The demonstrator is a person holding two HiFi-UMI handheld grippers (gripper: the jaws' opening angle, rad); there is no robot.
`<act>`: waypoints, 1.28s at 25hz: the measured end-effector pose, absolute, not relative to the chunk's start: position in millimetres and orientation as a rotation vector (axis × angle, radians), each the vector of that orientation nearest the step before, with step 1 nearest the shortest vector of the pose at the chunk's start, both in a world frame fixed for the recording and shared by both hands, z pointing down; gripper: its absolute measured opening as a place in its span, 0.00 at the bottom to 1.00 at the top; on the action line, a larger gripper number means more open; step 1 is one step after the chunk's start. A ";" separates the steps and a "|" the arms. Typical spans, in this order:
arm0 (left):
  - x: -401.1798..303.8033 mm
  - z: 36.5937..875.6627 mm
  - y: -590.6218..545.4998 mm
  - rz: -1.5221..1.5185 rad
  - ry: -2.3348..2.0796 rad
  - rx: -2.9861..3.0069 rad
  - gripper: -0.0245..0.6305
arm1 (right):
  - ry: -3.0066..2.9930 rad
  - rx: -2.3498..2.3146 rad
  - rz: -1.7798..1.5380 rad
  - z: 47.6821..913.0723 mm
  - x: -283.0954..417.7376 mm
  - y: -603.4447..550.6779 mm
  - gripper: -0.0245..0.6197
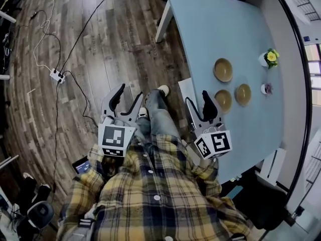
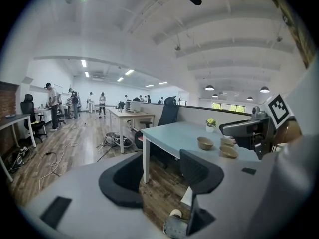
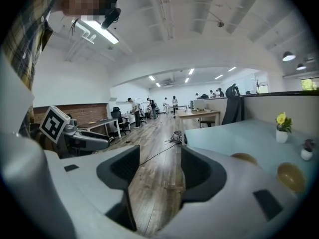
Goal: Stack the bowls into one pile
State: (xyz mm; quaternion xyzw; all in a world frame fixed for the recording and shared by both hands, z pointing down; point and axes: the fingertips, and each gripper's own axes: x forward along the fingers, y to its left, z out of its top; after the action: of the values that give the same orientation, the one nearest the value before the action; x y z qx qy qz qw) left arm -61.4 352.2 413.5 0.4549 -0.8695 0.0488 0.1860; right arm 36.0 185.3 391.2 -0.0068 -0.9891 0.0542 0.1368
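Three tan bowls sit apart on the light-blue table (image 1: pixel 200 29): one farther off (image 1: pixel 223 70), one nearer (image 1: pixel 223 100) and one to its right (image 1: pixel 244 94). My left gripper (image 1: pixel 129 93) hangs open over the wooden floor, left of the table, with nothing between its jaws. My right gripper (image 1: pixel 197 100) is open and empty at the table's near edge, just left of the nearer bowl. In the left gripper view, the bowls (image 2: pixel 205 143) lie ahead to the right, beyond my gripper (image 2: pixel 159 176). The right gripper view has two bowls (image 3: pixel 291 177) at its right edge, beside that gripper (image 3: pixel 158 168).
A white pot with a yellow flower (image 1: pixel 271 57) and a smaller pot (image 1: pixel 266 89) stand behind the bowls. A power strip (image 1: pixel 56 76) and cables lie on the floor to the left. The white table leg (image 1: pixel 163 21) is ahead. People and desks are far off in the room.
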 end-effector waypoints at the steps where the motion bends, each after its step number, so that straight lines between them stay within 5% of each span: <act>1: -66.0 415.4 344.6 0.144 -2.440 1.295 0.38 | -2.860 -0.003 0.165 394.2 33.2 178.7 0.41; 17: -157.9 377.4 150.0 0.228 -2.294 1.671 0.38 | -2.882 0.439 0.158 364.5 -11.0 1.9 0.41; 32: -96.6 366.0 -44.9 0.321 -1.853 2.253 0.38 | -2.729 1.139 0.248 364.9 101.4 -81.9 0.41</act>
State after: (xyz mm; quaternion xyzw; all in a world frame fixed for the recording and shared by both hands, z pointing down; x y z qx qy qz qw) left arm -96.6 -44.9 366.0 0.7635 -0.6282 0.1086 0.1033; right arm 101.4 -81.9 364.9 0.3824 -0.9162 0.0831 0.0867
